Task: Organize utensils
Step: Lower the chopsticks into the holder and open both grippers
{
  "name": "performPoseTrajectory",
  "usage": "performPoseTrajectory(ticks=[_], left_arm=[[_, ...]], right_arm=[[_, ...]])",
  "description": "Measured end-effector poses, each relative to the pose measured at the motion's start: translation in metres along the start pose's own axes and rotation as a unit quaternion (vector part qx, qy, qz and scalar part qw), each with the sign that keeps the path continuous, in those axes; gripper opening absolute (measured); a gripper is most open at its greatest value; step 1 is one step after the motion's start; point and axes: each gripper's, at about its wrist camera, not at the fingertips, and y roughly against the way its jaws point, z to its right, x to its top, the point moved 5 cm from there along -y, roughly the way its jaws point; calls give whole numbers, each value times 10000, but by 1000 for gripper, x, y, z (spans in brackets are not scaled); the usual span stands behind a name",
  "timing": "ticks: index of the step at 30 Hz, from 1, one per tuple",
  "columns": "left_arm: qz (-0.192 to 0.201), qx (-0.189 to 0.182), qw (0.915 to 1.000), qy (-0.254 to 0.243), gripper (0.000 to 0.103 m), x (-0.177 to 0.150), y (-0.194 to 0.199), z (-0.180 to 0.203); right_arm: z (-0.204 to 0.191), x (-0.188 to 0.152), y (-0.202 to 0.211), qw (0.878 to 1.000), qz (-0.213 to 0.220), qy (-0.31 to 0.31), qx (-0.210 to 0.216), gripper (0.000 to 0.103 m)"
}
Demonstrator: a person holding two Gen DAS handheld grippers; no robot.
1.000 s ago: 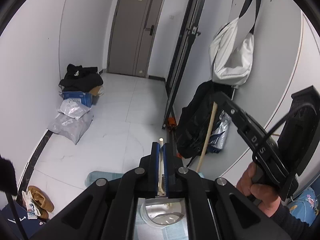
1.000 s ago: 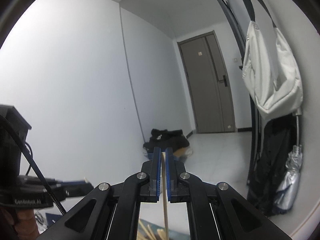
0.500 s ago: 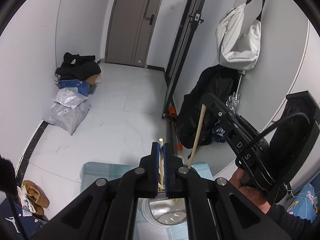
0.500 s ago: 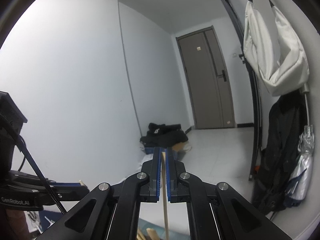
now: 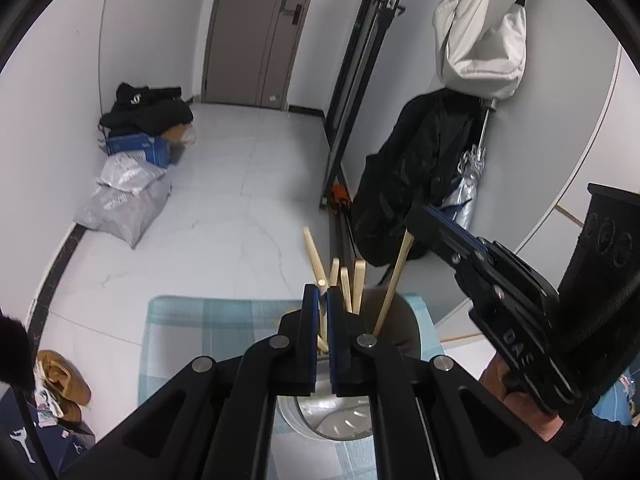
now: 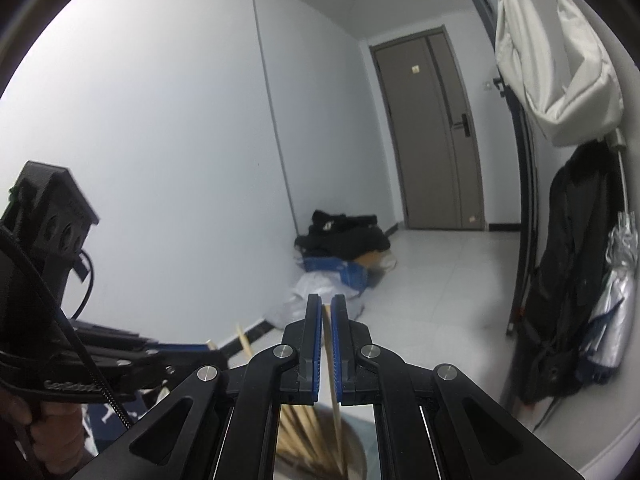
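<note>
Spreading under both grippers is a teal checked cloth [image 5: 208, 328], laid on a surface above a pale tiled floor [image 5: 224, 208]. Far left of the left fingers lie brown shoes [image 5: 66, 380], and farther ahead on that side sit grey plastic bags [image 5: 124, 208], a blue box [image 5: 136, 148] and a heap of black clothes [image 5: 148, 110] against the white wall. Straight ahead stands a grey-brown door [image 5: 256, 32]; to the right of the fingers a black coat [image 5: 416, 168], a silver umbrella [image 5: 468, 184] and a white bag [image 5: 480, 40] hang on the wall. The left gripper [image 5: 323, 320] has its blue-padded fingers [image 5: 311, 336] almost together, with a narrow slit between them, pinching a pale wooden chopstick [image 5: 314, 258] that slants up and left beyond the tips. Just beneath the fingers is a round metal holder [image 5: 340, 426] with slotted base, and several more wooden chopsticks [image 5: 352, 284] stand in it, just right of the fingertips. Further right, the right gripper [image 5: 416, 220] reaches in from the side, clamped on the top end of another chopstick [image 5: 394, 280] whose lower end goes down into the holder. In the right wrist view that gripper's fingers [image 6: 314, 352] are nearly closed on the thin stick [image 6: 330, 356], which runs down between them toward the holder below.
</note>
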Motion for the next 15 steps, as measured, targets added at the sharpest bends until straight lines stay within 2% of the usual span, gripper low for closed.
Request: performPoseTrajectory(ticks=[9,12,15], left_arm=[[-80,-11,10000,-38,1,-10,-14,6],[-245,-119,9996,56,1,-12,-15,4],[-185,1,9998,55,1,-14,-9,3]], right_arm=[[-8,-30,-3,9975,-654,184,207,5],[-6,-34,-1,9968,-762,124,212,8],[-1,-35,1,9961,-864,52,173,8]])
